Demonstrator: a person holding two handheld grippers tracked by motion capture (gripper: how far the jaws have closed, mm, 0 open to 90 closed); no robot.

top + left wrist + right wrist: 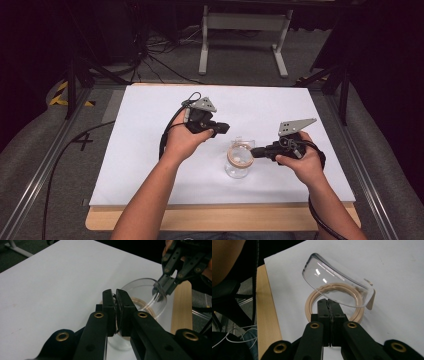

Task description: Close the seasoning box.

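A clear glass jar (238,169) stands on the white board (150,150), just right of the middle. A beige ring (311,302) lies around its mouth. Its clear lid (332,277) is tilted up over the ring. My right gripper (329,302) is shut on the lid's near edge, and the left gripper view shows its tips (160,291) pinching that clear rim. My left gripper (223,128) hovers up and to the left of the jar (147,305). Its jaws (115,293) stand shut with nothing between them.
The white board lies on a wooden tabletop (225,217), with a wood strip showing along the front. Metal rails (45,165) run along both sides of the table. A white stand (245,35) and cables (165,65) are on the floor behind.
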